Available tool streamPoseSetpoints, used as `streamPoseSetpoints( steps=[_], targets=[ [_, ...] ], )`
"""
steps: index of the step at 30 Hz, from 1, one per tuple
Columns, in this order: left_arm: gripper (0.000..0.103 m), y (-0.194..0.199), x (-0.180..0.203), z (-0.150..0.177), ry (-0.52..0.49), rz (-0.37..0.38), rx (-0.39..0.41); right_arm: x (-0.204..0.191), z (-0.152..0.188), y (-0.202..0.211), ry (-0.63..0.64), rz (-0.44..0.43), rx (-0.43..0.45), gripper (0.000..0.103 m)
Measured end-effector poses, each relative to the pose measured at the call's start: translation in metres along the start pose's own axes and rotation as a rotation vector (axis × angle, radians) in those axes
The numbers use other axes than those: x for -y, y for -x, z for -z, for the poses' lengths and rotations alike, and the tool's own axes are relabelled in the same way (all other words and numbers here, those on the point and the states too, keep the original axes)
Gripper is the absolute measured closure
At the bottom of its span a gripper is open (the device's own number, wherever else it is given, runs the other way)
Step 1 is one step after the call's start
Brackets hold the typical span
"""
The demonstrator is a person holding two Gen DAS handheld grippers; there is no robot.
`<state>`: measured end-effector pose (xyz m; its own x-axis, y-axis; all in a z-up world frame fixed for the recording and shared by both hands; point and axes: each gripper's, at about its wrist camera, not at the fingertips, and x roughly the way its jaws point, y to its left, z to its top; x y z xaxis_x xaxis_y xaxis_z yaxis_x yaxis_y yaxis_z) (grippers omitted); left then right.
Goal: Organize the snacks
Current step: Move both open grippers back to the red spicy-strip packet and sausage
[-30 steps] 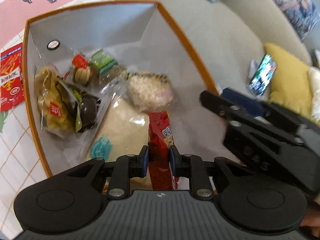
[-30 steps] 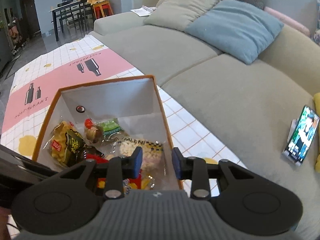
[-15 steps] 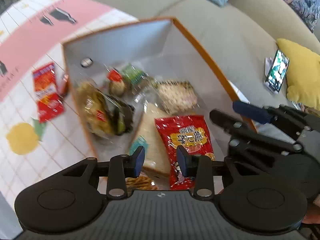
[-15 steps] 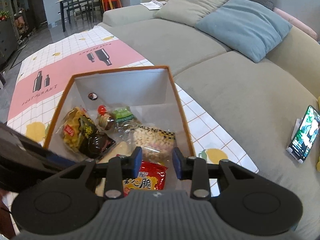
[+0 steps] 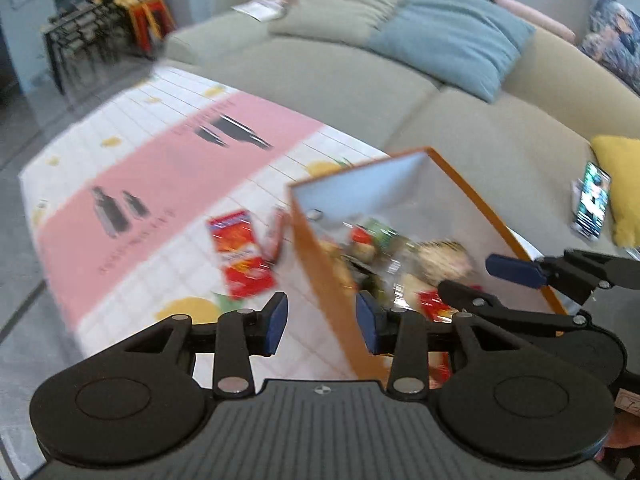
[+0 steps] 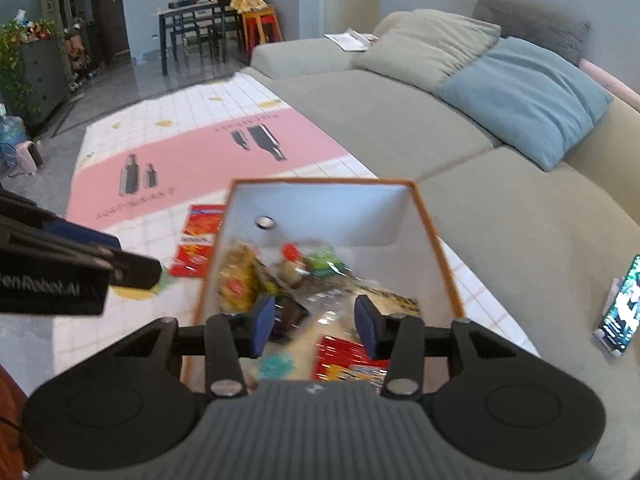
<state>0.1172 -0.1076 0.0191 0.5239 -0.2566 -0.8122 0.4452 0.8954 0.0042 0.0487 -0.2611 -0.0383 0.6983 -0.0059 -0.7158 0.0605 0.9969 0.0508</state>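
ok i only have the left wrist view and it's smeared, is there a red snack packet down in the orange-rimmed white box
observer: yes, the right wrist view shows a red snack packet with yellow print lying flat at the near end of the orange-rimmed white box
operator: anything between the right gripper's pads
observer: no, the right gripper is over the box, jaws opening, nothing between them
operator: what's beside that packet
observer: a pale packet with a teal mark, on its picture-left side
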Motion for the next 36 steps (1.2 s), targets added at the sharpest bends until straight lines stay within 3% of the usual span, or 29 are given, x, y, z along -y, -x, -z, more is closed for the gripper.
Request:
streamPoseSetpoints(
  steps=[4, 8, 14, 27, 31, 36],
  targets=[
    [0.053, 0.010, -0.024, 0.006, 0.010, -0.054, 0.046, -0.022, -0.005, 0.000, -0.033, -0.055, 0.011, 0.058],
    [0.052, 0.009, -0.050, 0.016, 0.034, -0.055, 0.059, -0.048, -0.006, -0.008, -0.025, -0.108, -0.002, 0.058],
    [0.045, -0.003, -0.086, 0.026, 0.069, -0.038, 0.039, -0.078, -0.005, -0.030, 0.060, -0.140, -0.039, 0.058],
    [0.045, -0.062, -0.129, 0.012, 0.095, 0.015, -0.026, -0.097, -0.033, -0.094, 0.139, -0.189, -0.079, 0.059],
    [0.045, -0.082, -0.131, 0.000, 0.088, 0.014, -0.040, -0.101, -0.040, -0.114, 0.103, -0.206, -0.086, 0.073],
    [0.045, -0.108, -0.132, -0.014, 0.065, 0.019, -0.053, -0.105, -0.040, -0.139, -0.013, -0.158, -0.095, 0.076]
  ],
)
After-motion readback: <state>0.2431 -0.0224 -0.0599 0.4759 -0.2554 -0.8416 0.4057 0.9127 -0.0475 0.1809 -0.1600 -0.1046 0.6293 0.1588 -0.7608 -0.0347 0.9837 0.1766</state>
